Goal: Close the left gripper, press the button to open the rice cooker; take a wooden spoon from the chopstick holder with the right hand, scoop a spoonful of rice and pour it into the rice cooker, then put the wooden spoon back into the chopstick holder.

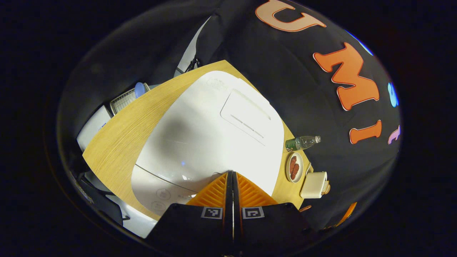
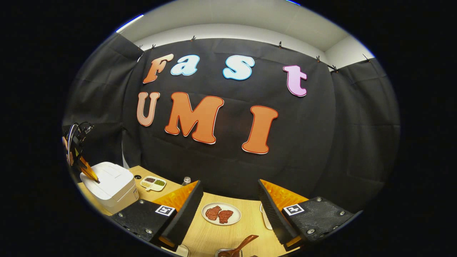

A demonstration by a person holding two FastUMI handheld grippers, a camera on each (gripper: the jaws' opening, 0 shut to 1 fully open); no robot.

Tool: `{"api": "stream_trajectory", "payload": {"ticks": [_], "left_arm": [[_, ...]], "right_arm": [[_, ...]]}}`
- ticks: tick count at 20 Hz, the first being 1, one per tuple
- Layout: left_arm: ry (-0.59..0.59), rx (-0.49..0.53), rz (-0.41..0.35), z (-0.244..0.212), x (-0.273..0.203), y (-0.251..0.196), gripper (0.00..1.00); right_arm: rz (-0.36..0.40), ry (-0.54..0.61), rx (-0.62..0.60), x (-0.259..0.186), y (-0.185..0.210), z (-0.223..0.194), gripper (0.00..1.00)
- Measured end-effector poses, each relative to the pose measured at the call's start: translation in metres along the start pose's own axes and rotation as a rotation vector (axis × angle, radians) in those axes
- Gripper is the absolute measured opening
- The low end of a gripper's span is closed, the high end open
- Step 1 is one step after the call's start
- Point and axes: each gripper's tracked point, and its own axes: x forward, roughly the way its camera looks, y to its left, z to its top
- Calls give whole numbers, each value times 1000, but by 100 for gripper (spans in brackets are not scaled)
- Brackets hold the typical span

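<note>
- Rice cooker [image 1: 210, 132]: white, lid down, standing on the wooden worktop [image 1: 117, 142]; in the left gripper view it is seen from above and close up.
- Left claw [image 1: 232, 178]: orange fingers [image 1: 214, 192] pressed together with no gap, tips right at the front edge of the cooker lid, above the control panel. Actual contact with the button can't be told from this angle.
- Left gripper view also takes in a clear plastic bottle [image 1: 302, 142] lying on its side at the worktop's far edge, a small plate of reddish-brown pieces [image 1: 294, 167] beside it, and a cream-coloured box-shaped holder [image 1: 314, 184] just past the plate.
- Off the worktop in that view: a white slatted basket [image 1: 123, 100] with a blue cap-like item next to it.
- Right gripper view: same cooker [image 2: 110, 185] seen small at far left, with the left claw [image 2: 93, 178] angled down onto its top front; the hand holding it is hard to make out at the edge.
- Right claw [image 2: 228, 200]: fingers [image 2: 182, 203] wide apart, nothing between them, held level above the worktop and facing the booth wall.
- Plate of reddish-brown pieces [image 2: 221, 214] sits on the worktop in the gap between the right fingers, farther off.
- Divided dish with grains [image 2: 152, 183] sits just behind the cooker in the right gripper view.
- Wooden spoon [image 2: 242, 245]: handle tilts up from a container at the bottom edge, below the right claw; container mostly cut off.
</note>
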Motion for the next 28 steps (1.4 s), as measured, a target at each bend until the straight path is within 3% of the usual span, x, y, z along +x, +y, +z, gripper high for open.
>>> {"api": "stream_trajectory", "payload": {"ticks": [3,5,9,12,17,19,21,23,28], "left_arm": [[-41,68,27,0,-2,-4,6],[-140,141,35,8,-12,-11,6],[-482,283,12,48,-64,-49,6],[-724,301,109,78,-106,-44,6],[-865,342,152,61,-143,-64,9],[-892,392,274,55,-154,-57,12],[-912,441,289,44,-158,-68,14],[-922,483,262,23,-160,-87,20],[-970,589,230,-15,-162,-131,66]], "right_arm": [[11,8,4,4,1,-3,95],[22,13,7,5,1,-4,94],[27,23,-6,7,-3,-7,95],[32,35,9,3,-6,-14,95],[29,81,21,-6,-18,-37,95],[13,105,45,-8,-29,-48,94],[2,132,72,-10,-37,-60,95],[-12,156,69,-9,-46,-74,95],[-24,243,61,-14,-70,-117,95]]}}
